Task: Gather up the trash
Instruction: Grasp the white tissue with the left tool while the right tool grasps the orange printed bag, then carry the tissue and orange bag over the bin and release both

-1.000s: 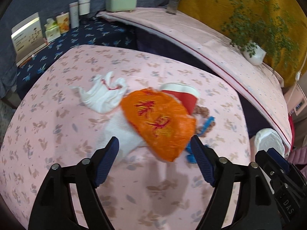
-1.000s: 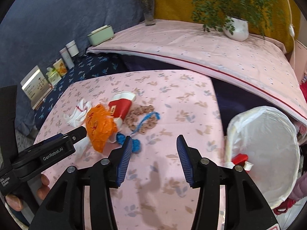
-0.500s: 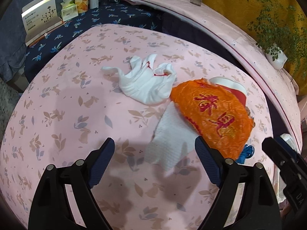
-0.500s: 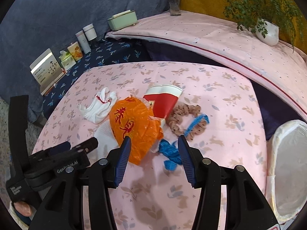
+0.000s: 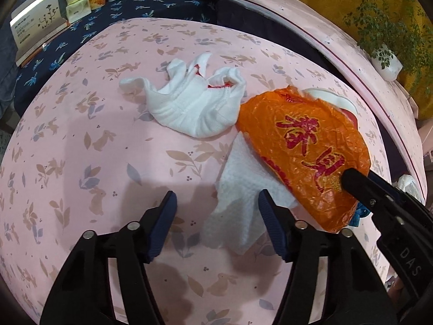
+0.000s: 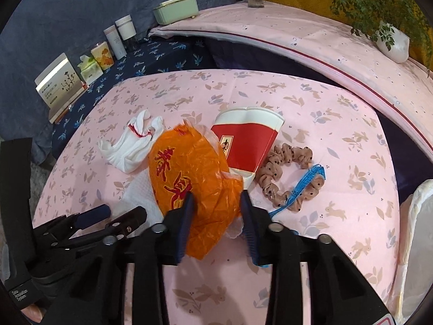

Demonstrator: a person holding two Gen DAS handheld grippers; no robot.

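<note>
Orange plastic is what I am after with my right gripper (image 6: 215, 211): the crinkled orange bag (image 6: 194, 173) sits between its jaws, which are closing on the bag's near end, though I cannot tell whether the pads press it yet. To do this well I judge I should pinch a thick fold, not a single thin layer, and lift slowly so the film does not slip out or drag the red paper cup (image 6: 247, 140) lying against its far side. My left gripper (image 5: 216, 214) is closing too, low over the white paper napkin (image 5: 238, 203); the napkin's near corner lies between its jaws, not gripped. That napkin is tucked under the bag's edge on the pink tablecloth (image 5: 81, 162), so I should take it cleanly by the free corner. The white-lined bin (image 6: 416, 243) waits at my right, beside the table.
</note>
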